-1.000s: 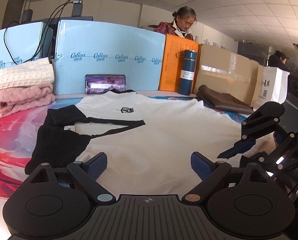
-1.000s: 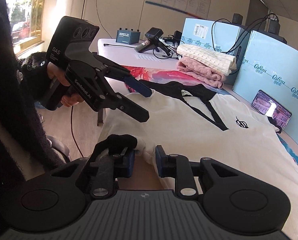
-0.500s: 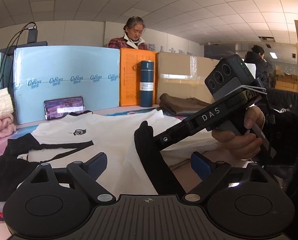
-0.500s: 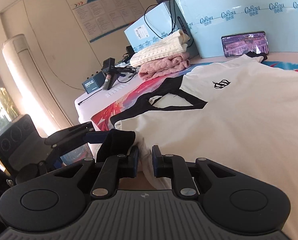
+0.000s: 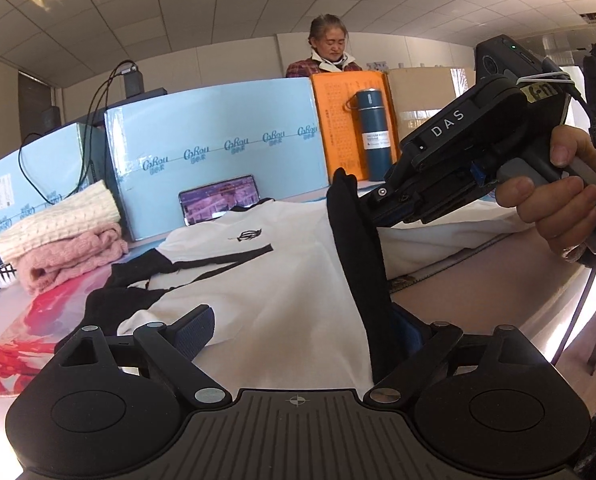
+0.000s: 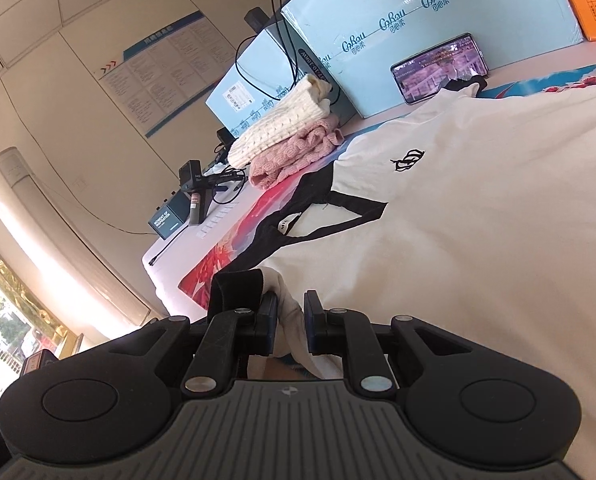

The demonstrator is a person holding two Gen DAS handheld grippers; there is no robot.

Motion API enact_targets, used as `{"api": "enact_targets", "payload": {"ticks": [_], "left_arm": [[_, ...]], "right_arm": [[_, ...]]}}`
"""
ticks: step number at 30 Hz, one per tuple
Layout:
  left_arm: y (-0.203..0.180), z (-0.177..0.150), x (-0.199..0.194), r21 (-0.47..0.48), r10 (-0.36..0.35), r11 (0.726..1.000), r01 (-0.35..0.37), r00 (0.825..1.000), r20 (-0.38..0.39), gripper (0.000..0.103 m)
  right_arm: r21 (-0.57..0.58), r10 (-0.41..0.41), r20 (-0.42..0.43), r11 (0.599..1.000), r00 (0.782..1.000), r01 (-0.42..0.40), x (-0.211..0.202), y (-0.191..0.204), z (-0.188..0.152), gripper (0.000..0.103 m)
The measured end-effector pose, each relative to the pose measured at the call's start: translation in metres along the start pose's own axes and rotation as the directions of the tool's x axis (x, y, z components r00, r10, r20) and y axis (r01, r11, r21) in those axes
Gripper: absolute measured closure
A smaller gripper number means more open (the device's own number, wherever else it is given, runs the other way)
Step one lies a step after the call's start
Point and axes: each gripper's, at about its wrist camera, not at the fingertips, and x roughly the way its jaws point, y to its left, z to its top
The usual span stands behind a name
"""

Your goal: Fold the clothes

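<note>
A white T-shirt (image 5: 281,280) with black sleeves and collar trim lies spread on the table; it also shows in the right wrist view (image 6: 478,208). My right gripper (image 6: 290,316) is shut on the shirt's sleeve, white cloth between its pads and the black cuff (image 6: 237,284) draped over its left finger. In the left wrist view the right gripper (image 5: 374,204) holds that black sleeve (image 5: 358,264) lifted above the shirt. My left gripper (image 5: 302,328) is open over the shirt's near edge, and the hanging sleeve covers its right fingertip.
Folded cream and pink knitwear (image 5: 61,236) is stacked at the left by light blue boxes (image 5: 217,152). A phone (image 5: 219,198) leans on a box. An orange box and a blue flask (image 5: 372,136) stand behind. A woman (image 5: 330,52) stands behind the boxes. The table edge runs at the right (image 5: 458,268).
My right gripper has lifted the black sleeve up and carried it across over the shirt, close in front of my left gripper. My left gripper stays open.
</note>
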Motion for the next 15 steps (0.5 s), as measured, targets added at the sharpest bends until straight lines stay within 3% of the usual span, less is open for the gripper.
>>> {"api": "enact_targets", "payload": {"ticks": [9, 15], "left_arm": [[0.056, 0.016, 0.005, -0.133, 0.082, 0.988, -0.075, 0.996, 0.044, 0.01], [0.093, 0.017, 0.029, -0.335, 0.073, 0.94, -0.064, 0.997, 0.015, 0.011]], "right_arm": [[-0.088, -0.083, 0.0, 0.993, 0.997, 0.083, -0.002, 0.006, -0.004, 0.09], [-0.137, -0.08, -0.031, 0.988, 0.996, 0.075, 0.0, 0.009, -0.007, 0.086]]}}
